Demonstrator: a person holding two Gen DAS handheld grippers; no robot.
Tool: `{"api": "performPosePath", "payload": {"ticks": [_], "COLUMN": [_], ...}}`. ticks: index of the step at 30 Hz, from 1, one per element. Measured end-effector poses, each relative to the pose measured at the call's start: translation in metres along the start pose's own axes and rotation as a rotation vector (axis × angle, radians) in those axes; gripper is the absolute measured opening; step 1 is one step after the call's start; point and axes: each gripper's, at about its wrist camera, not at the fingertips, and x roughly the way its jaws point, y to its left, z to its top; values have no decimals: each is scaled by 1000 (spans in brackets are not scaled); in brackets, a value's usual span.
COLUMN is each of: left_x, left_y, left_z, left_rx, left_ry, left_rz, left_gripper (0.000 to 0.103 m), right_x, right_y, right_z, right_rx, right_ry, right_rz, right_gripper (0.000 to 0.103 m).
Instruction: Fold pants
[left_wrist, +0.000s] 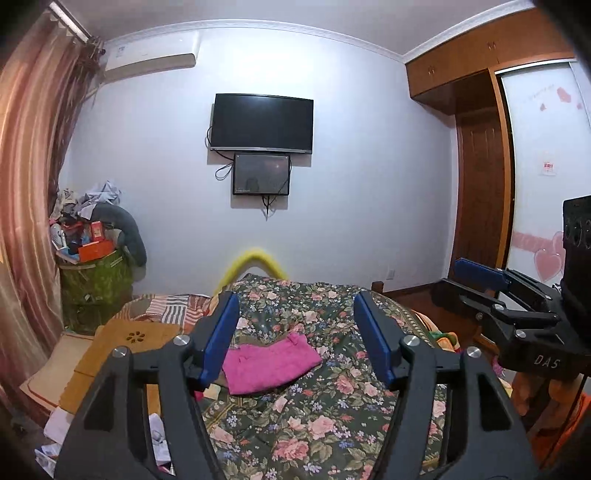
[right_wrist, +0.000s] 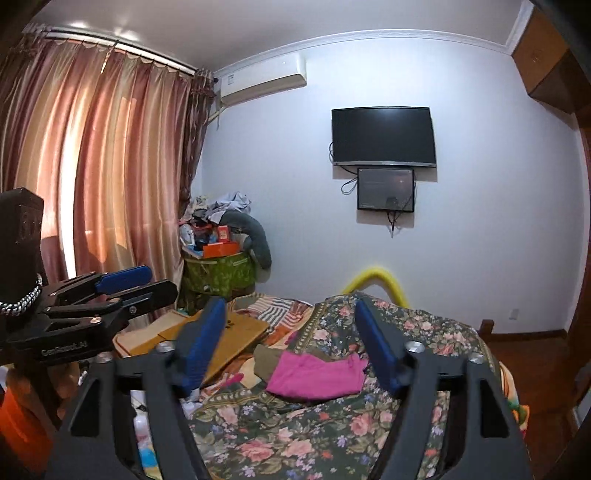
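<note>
Pink pants lie folded into a small flat rectangle on the floral bedspread; they also show in the right wrist view. My left gripper is open and empty, held above the bed short of the pants. My right gripper is open and empty, also raised above the bed. The right gripper shows at the right edge of the left wrist view; the left gripper shows at the left of the right wrist view.
A wooden lap board lies left of the pants. A green bin heaped with clutter stands by the curtain. A yellow foam bed rail is at the far end. A wardrobe stands right.
</note>
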Motion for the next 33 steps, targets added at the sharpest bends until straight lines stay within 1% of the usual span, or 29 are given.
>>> {"api": "performPosePath", "payload": {"ticks": [1,2,3,5,6,7,10,14,18,33], "left_x": [-2,-3,-5,-8,-9,-9,-14,-15,-15,-15], "left_y": [1,2,4,4,4,6,9,13,10,7], "left_z": [-1,-2,-3,-5,-5,-6,-9,-12,-14,-19], "left_rx": [-9,-18,-25,-25,-24,-31,-53,-61,-44,-37], "left_ry": [1,2,-4,-11,-11,-12,-21,-18,-19,-8], "left_rz": [-4,-4,1,23,30,34,39,40,54,68], "left_gripper": [75,80,85,89,94,98,101,102,102,102], "right_x": [-2,-3,-6,-7,-12,-12,-14,-17,-24,-26], "right_y": [1,2,1,3,5,6,6,7,10,10], "right_z": [-1,-2,-2,-3,-2,-1,-1,-1,-7,-7], "right_rx": [6,10,13,11,10,7,8,12,10,25], "right_ry": [0,3,1,-10,-11,-17,-14,-9,-13,-7], "right_rz": [-8,-19,-26,-48,-58,-69,-81,-82,-88,-79], "right_gripper": [74,82,87,101,103,103,103,103,103,103]}}
